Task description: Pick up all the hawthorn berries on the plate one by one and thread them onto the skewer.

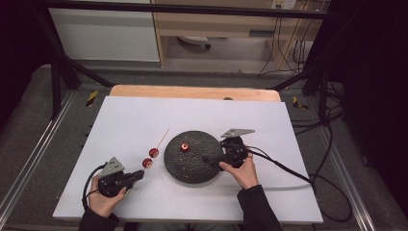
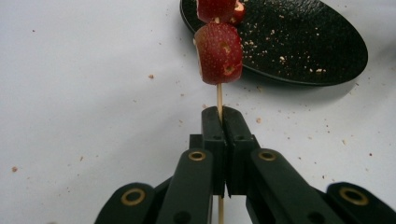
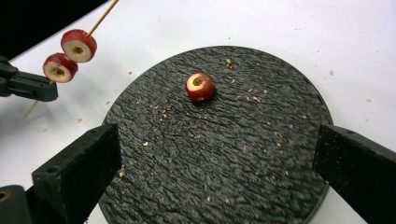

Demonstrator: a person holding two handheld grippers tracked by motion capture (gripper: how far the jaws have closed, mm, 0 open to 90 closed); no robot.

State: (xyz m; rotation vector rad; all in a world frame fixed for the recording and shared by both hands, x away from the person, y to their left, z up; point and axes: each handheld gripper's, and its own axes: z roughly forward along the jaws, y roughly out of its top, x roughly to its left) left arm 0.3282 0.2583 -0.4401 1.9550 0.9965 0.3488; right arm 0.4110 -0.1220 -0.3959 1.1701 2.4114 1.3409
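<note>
My left gripper (image 1: 141, 173) (image 2: 222, 112) is shut on a thin wooden skewer (image 1: 161, 138) (image 2: 219, 95) near its blunt end. Two red fruit pieces (image 1: 154, 152) (image 1: 147, 163) are threaded on it just past the jaws; the nearer piece (image 2: 218, 53) looms large in the left gripper view. A third red fruit piece (image 1: 184, 147) (image 3: 200, 86) lies on a round black textured plate (image 1: 192, 171) (image 3: 233, 154). My right gripper (image 1: 207, 160) (image 3: 218, 140) hovers over the plate's near side, jaws wide open and empty, pointing at that piece.
The plate sits on a white sheet (image 1: 130, 120) covering a wooden table (image 1: 192, 91). Crumbs are scattered on the plate and sheet. Cables (image 1: 288, 171) trail from the right gripper off the table's right side. Bare sheet lies to the left and at the back.
</note>
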